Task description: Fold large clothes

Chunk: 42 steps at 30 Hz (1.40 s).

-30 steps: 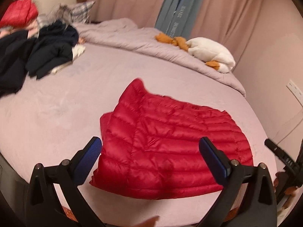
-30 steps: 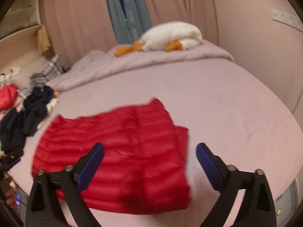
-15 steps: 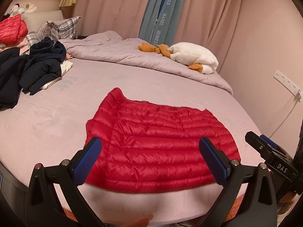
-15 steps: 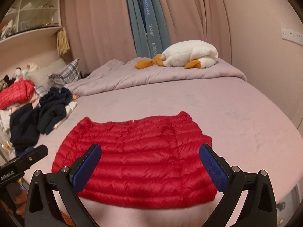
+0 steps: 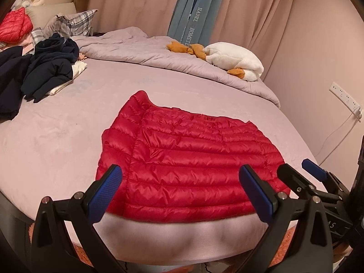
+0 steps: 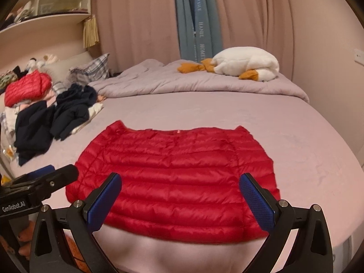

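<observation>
A red quilted down jacket [image 5: 188, 157] lies folded flat near the front edge of the bed, also in the right wrist view [image 6: 175, 175]. My left gripper [image 5: 182, 191] is open and empty, held back above the jacket's near hem. My right gripper [image 6: 179, 195] is open and empty, also above the near hem. The right gripper shows at the right edge of the left wrist view [image 5: 304, 177]. The left gripper shows at the left edge of the right wrist view [image 6: 47, 177].
The bed [image 5: 56, 136] has a pink-grey sheet. A pile of dark clothes [image 5: 34, 72] lies at the left, with another red jacket [image 6: 27, 86] and a plaid pillow [image 6: 91, 70]. A rumpled duvet [image 6: 193, 84] and a white goose plush [image 6: 245, 63] lie at the back.
Both grippers have drawn back from the jacket and levelled out. The jacket lies still and flat, and each gripper has come into the other's view.
</observation>
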{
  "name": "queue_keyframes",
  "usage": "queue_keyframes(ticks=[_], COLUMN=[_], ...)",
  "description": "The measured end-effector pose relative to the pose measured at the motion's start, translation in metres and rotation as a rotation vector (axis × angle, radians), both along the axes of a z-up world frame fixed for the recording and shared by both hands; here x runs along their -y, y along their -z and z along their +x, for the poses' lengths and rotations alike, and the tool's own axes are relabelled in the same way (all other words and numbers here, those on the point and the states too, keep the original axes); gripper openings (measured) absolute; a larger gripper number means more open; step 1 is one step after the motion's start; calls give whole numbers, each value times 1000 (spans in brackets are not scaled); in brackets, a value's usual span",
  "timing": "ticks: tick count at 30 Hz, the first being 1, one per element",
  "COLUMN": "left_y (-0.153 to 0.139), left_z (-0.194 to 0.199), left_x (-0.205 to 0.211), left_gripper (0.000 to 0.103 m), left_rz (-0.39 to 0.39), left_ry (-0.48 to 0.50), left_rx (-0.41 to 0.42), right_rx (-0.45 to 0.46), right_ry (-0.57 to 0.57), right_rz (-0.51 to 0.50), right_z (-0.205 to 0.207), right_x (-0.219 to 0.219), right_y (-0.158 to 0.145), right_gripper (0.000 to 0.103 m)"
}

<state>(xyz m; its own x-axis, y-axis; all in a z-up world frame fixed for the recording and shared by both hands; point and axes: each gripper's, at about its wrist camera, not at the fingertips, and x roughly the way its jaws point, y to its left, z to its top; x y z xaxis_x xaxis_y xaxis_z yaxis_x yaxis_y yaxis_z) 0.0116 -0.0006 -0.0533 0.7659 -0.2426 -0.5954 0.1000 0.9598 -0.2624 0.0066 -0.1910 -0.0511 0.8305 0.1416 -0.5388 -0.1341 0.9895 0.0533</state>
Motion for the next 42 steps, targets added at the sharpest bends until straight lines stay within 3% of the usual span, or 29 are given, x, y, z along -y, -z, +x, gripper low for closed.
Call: queue_keyframes(ticks=[20, 42], left_y=[8, 6], left_z=[-3, -10], left_x=[-5, 6], left_gripper=[103, 103], left_rz=[12, 38], left_ry=[-12, 24], left_rx=[-35, -19], right_rx=[-38, -56], right_ry=[-2, 9], right_rz=[-11, -3], right_z=[-2, -2], right_x=[-9, -9], right_y=[7, 9], right_gripper=[102, 102])
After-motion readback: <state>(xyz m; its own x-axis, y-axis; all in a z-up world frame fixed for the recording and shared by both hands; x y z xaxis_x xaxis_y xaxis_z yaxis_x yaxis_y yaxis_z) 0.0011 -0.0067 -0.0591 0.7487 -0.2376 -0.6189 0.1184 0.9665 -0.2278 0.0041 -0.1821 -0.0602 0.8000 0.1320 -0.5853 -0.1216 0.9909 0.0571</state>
